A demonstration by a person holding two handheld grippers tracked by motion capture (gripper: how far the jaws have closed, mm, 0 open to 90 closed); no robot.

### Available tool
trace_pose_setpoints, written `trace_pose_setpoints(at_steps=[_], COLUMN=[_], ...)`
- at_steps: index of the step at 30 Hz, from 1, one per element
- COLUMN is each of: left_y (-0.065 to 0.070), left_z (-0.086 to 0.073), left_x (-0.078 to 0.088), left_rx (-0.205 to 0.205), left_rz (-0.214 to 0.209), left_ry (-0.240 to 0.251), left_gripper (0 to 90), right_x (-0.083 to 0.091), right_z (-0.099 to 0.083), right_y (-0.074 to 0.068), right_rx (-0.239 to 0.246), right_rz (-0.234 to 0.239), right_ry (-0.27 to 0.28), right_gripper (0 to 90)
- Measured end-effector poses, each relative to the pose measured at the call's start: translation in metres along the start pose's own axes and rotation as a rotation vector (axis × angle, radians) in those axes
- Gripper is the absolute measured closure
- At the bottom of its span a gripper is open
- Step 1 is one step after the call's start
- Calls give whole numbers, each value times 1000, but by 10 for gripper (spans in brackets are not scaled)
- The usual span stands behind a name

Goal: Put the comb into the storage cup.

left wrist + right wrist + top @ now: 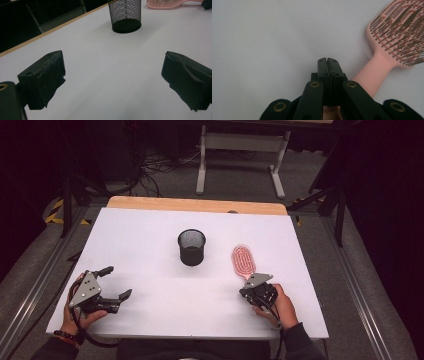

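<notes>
A pink hairbrush lies bristles up on the white table, right of centre, handle toward the person. Close up, the hairbrush lies just right of my right gripper, whose two black jaws are pressed together with nothing between them; its handle passes beside and under the jaws. From above, my right gripper sits at the handle's near end. A black mesh cup stands upright mid-table, and the mesh cup is ahead of my left gripper. My left gripper rests near the left front, jaws wide apart, empty.
A bare wooden strip edges the table's far side. Beyond it stands a white frame with cables on the floor. Metal rails run along both sides of the table.
</notes>
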State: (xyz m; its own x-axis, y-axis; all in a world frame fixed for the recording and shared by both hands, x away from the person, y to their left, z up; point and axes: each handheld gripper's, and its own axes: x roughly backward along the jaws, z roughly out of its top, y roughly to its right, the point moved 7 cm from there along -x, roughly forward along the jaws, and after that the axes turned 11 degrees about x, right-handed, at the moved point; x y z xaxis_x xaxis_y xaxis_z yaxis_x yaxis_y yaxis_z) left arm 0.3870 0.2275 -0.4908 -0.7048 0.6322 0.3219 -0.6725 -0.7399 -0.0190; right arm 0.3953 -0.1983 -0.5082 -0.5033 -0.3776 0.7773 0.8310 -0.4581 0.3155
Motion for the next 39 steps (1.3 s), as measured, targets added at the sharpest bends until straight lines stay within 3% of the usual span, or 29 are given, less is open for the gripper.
trace_pose_setpoints(at_steps=[11, 15, 23, 28, 32, 34, 39], left_y=[0, 0, 0, 1, 1, 1, 1], left_z=[0, 0, 0, 0, 0, -1, -1], left_x=[0, -1, -1, -1, -1, -2, -3], left_rx=[4, 7, 5, 5, 4, 2, 2], left_rz=[-3, -4, -6, -6, -3, -3, -5], left_ry=[2, 0, -2, -3, -7, -8, -14], left_gripper=[61, 65, 64, 63, 64, 65, 65], right_x=[2, 7, 18, 23, 24, 23, 19], right_z=[0, 8, 16, 15, 12, 11, 7], right_y=[0, -2, 7, 17, 24, 27, 33], right_rx=[7, 13, -41, -91, -131, -170, -232], right_rz=[-25, -27, -104, -169, -213, -226, -279], right_ry=[-6, 48, 119, 144, 133, 134, 92], right_gripper=[846, 813, 658, 491, 358, 246, 141])
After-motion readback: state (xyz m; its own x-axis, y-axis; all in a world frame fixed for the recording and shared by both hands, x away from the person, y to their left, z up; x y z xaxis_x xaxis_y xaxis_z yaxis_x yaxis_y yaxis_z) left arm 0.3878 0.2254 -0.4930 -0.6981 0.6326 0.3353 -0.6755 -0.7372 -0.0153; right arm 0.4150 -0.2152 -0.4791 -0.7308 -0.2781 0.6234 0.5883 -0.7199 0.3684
